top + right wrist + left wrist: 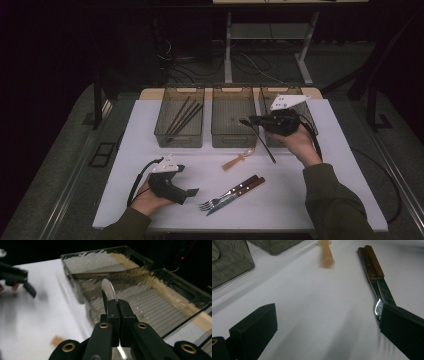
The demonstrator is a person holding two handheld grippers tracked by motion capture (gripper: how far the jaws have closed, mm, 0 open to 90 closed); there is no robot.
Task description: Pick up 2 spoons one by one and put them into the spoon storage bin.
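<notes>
My right gripper (251, 120) (117, 303) is shut on a metal spoon (265, 148) (108, 289). The spoon's shiny bowl sticks out past the fingertips and its dark handle slants down toward the table. It hangs over the near right corner of the middle bin (233, 122). My left gripper (187, 180) (327, 315) rests open on the white table at the front left, nothing between its jaws. Just right of it lie a fork and a knife (235, 191) (374, 270) with wooden handles, side by side. A tan spoon (239, 160) (326, 255) lies mid-table.
Three clear bins stand in a row at the back of the white table (310, 200). The left bin (180, 122) holds several dark chopsticks. The right bin (305, 107) is partly behind my right hand. Beyond the table is dark floor with cables.
</notes>
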